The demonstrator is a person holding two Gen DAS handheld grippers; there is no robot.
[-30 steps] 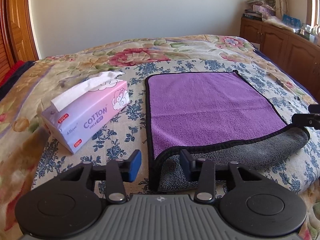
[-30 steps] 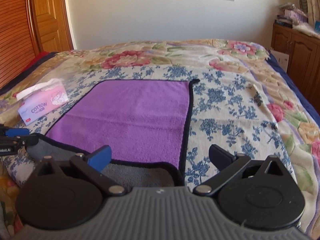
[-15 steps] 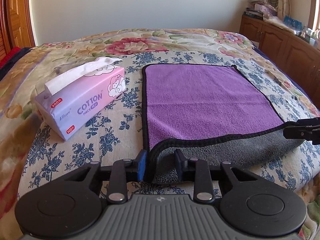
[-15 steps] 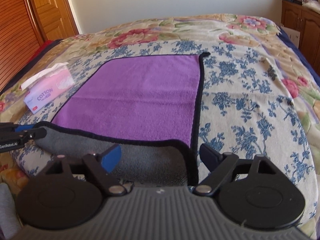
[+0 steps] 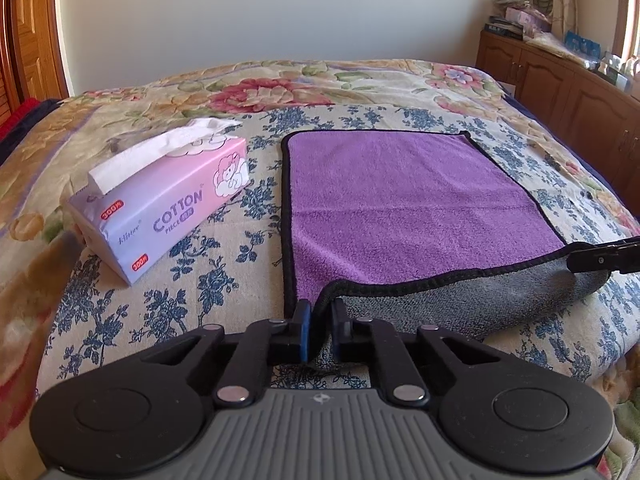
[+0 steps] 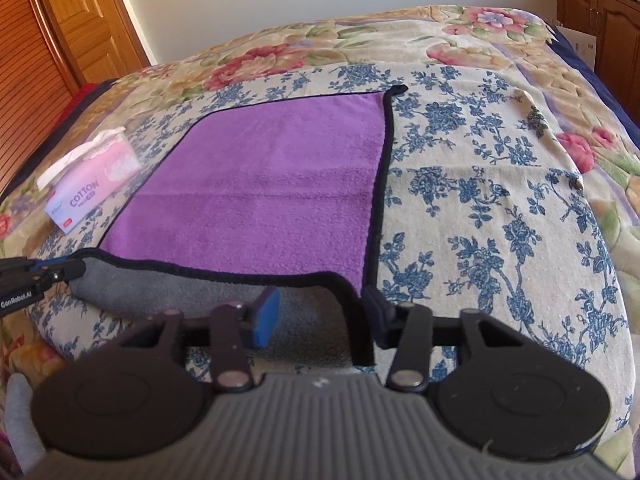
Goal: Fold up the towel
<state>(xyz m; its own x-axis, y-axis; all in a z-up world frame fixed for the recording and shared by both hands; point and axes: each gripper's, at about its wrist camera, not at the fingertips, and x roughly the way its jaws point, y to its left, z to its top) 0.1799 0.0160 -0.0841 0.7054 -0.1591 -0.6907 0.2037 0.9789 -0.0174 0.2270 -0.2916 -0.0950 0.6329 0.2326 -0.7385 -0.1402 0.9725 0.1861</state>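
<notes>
Left wrist view: The towel [image 5: 400, 208] is lying on the bed [image 5: 360, 88], purple face up, with its near edge lifting and showing the gray underside. The left gripper [image 5: 319, 330] is sitting at the towel's near left corner; its fingers are standing almost together, with the black-trimmed corner running up between them, so they are pinching the towel. A tissue box [image 5: 160, 204] is resting on the bed to the left of the towel, well apart from it. At the towel's near right corner, the right gripper [image 5: 600, 258] is reaching in from the frame edge, touching the raised hem; how far its fingers are parted cannot be told from here. A wooden cabinet [image 5: 560, 92] is standing beyond the bed, to the right of the towel.

Right wrist view: The right gripper [image 6: 320, 316] is positioned over the towel's [image 6: 260, 184] near right corner. Its fingers are standing wide apart, with the gray underside and black hem lying between them; neither pad is pressing the cloth. At the towel's near left corner, the left gripper [image 6: 68, 270] is meeting the lifted hem. The tissue box [image 6: 92, 188] is lying left of the towel.
</notes>
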